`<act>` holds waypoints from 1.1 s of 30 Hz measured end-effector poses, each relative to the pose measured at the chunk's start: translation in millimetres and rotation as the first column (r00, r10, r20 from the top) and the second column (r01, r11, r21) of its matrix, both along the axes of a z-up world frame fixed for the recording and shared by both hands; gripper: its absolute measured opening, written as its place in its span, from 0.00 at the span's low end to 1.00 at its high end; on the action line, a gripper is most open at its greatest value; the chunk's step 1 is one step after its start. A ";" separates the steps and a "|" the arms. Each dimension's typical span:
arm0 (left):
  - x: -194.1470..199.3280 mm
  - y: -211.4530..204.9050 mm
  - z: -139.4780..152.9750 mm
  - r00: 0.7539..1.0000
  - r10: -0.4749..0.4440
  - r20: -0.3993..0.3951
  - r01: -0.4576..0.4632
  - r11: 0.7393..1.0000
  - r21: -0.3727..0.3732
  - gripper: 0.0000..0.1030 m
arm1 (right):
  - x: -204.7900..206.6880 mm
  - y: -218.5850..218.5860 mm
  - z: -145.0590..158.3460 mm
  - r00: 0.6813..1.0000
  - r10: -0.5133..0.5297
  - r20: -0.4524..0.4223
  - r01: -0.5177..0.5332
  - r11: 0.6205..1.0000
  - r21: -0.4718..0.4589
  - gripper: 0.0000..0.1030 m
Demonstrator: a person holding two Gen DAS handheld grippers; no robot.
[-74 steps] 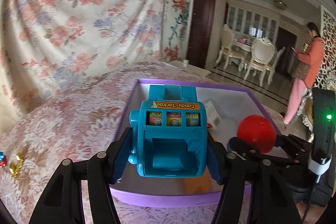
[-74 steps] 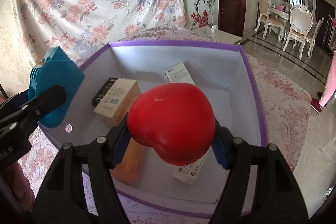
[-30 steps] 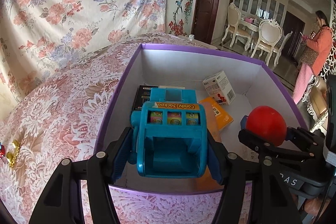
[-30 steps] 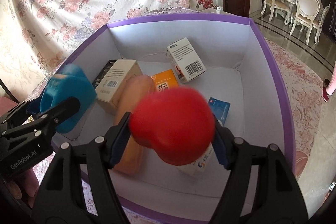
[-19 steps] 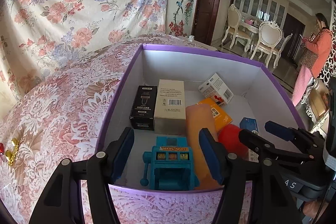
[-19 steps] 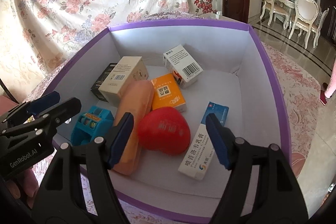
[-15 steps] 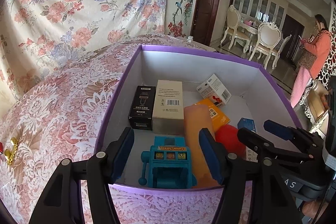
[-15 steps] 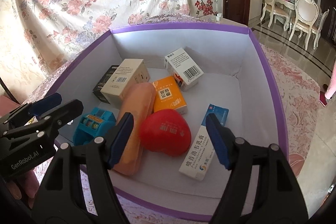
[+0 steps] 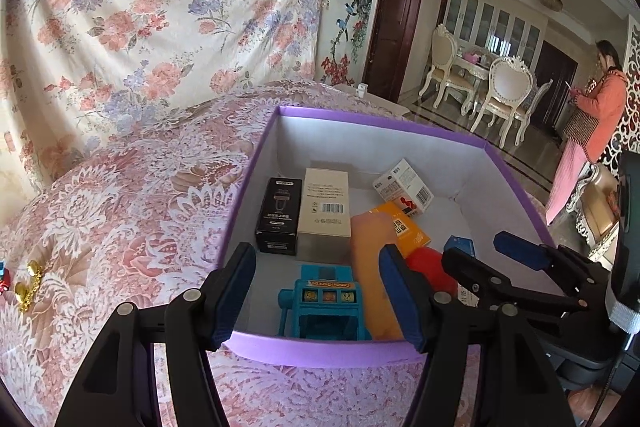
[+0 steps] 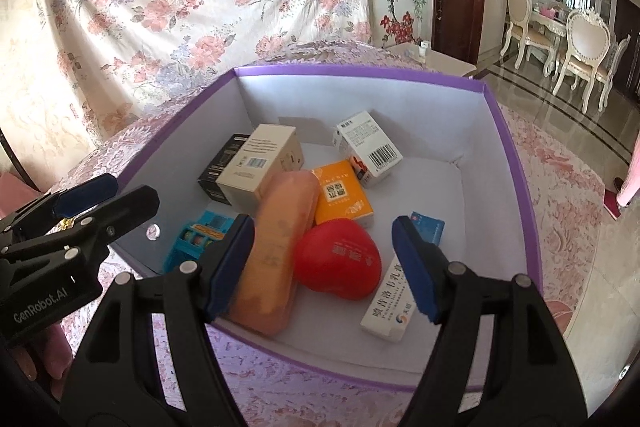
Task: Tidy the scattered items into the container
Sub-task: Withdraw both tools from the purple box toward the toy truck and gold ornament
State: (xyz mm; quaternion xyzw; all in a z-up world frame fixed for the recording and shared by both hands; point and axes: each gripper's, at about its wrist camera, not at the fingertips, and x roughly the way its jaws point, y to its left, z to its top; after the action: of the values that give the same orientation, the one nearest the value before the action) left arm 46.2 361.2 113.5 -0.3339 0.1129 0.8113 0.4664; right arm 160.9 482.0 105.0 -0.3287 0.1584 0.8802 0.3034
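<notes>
Both loads have been released within the last second. The left hand-held gripper point(image 9: 318, 289) stands spread and empty above the near wall of the purple box point(image 9: 400, 125); the blue toy slot machine point(image 9: 324, 305) it was pinching now lies on the box floor by the near wall. The right hand-held gripper point(image 10: 324, 263) is likewise spread and empty, and the red heart point(image 10: 338, 261) it carried now rests on the floor between the orange pouch point(image 10: 276, 251) and the white carton point(image 10: 394, 297).

Judgement: two more items are stowed; both tools are free for further pickups.

Only the left wrist view shows small gold and red items point(image 9: 24, 285) lying on the floral tablecloth point(image 9: 120, 227), well apart from the box. Only the right wrist view shows the heart and white carton whole.
</notes>
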 end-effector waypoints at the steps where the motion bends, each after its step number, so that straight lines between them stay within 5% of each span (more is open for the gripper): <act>1: -0.2 -2.3 1.3 1.000 0.004 -0.001 -0.004 1.000 0.004 0.63 | -0.4 -2.0 1.8 1.000 0.003 -0.002 -0.003 1.000 0.005 0.71; 13: -28.8 -62.8 22.9 0.993 0.120 -0.006 -0.120 0.989 0.082 0.63 | -42.8 -59.1 32.6 0.991 0.122 -0.061 -0.117 0.989 0.091 0.72; 20: -75.6 -126.7 23.3 0.964 0.266 -0.009 -0.264 0.960 0.091 0.63 | -93.2 -117.5 46.3 0.958 0.271 -0.098 -0.257 0.957 0.136 0.74; 26: -133.4 -204.3 6.2 0.903 0.430 0.002 -0.429 0.901 0.072 0.63 | -146.3 -175.8 36.9 0.899 0.424 -0.114 -0.409 0.903 0.135 0.76; 33: -192.1 -276.7 -39.1 0.826 0.564 -0.001 -0.564 0.826 0.003 0.66 | -222.2 -232.3 -17.2 0.812 0.581 -0.051 -0.579 0.814 0.046 0.77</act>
State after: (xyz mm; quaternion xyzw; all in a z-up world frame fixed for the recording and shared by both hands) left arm -145.9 84.5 74.4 -0.3509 0.0088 0.9133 0.2067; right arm -61.2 249.7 87.8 -0.3293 0.0477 0.9428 0.0203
